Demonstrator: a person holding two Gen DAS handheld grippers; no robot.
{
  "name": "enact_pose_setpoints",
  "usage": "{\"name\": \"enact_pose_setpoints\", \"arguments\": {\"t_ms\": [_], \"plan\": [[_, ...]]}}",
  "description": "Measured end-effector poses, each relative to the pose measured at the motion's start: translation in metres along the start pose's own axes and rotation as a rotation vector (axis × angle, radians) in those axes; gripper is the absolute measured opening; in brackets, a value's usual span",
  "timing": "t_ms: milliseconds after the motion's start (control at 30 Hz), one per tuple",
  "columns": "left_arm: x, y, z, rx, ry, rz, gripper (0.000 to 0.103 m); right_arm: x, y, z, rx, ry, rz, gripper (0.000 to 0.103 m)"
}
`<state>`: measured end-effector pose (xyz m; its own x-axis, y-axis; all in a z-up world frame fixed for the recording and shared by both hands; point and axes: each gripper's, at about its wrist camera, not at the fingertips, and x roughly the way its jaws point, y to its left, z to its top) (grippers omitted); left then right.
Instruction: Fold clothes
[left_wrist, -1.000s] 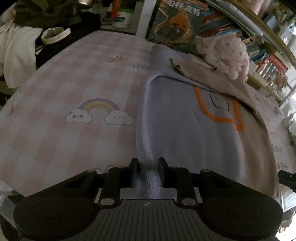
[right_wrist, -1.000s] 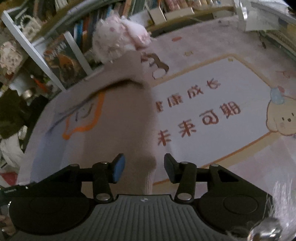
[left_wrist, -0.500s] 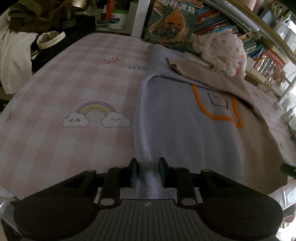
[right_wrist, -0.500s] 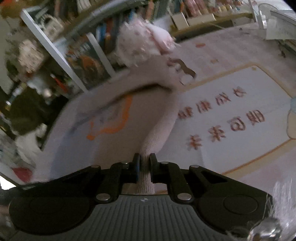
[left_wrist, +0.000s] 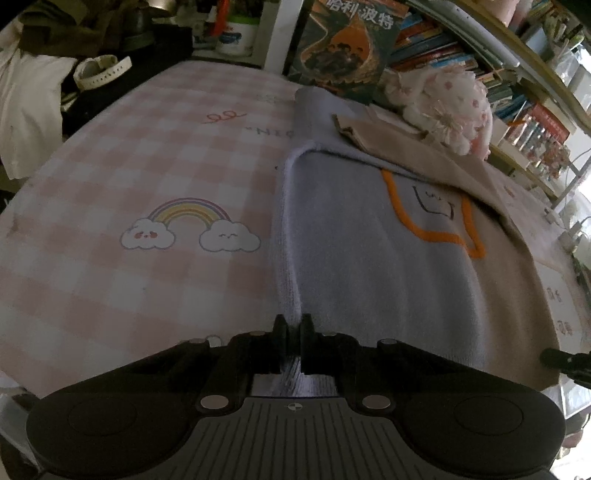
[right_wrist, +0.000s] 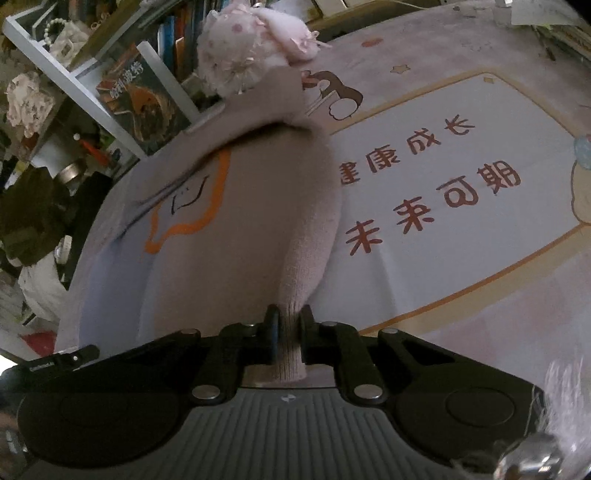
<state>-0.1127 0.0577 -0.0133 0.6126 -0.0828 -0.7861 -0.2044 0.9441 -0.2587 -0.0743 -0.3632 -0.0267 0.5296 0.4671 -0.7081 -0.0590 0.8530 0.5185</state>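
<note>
The sweater (left_wrist: 369, 266), lavender on one half and beige on the other with an orange outline on its chest, lies flat on a printed mat, hem toward both cameras. The left gripper (left_wrist: 291, 330) has its fingers pinched nearly together on the lavender hem corner; the right gripper (right_wrist: 288, 325) has its fingers closed the same way on the beige hem corner, which rises into a narrow ridge (right_wrist: 306, 240).

The step looks like lifting the hem to fold it toward the collar at 12 o'clock. To do it well, both corners should probably rise together and stay level, with the cloth kept taut between them so the hem lands straight and the orange outline does not crease.

Outward, the pink checked mat (left_wrist: 147, 184) with its rainbow (left_wrist: 188, 210) spreads at 9 to 10 o'clock of the sweater in the left view; the panel of red characters (right_wrist: 436, 192) lies at 3 o'clock in the right view. A pink plush toy (left_wrist: 450, 110) sits just beside the collar, so the fold may brush it. A standing book (left_wrist: 351, 48) and bookshelves (left_wrist: 517, 96) lie beyond.
</note>
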Motion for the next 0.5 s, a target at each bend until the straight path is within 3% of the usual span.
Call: {"name": "enact_pose_setpoints", "arguments": {"t_ms": [500], "plan": [[-0.036,0.015,-0.039,-0.167,-0.005,-0.084,0.004,-0.041,-0.014,-0.022,0.002,0.025,0.053,0.009]]}}
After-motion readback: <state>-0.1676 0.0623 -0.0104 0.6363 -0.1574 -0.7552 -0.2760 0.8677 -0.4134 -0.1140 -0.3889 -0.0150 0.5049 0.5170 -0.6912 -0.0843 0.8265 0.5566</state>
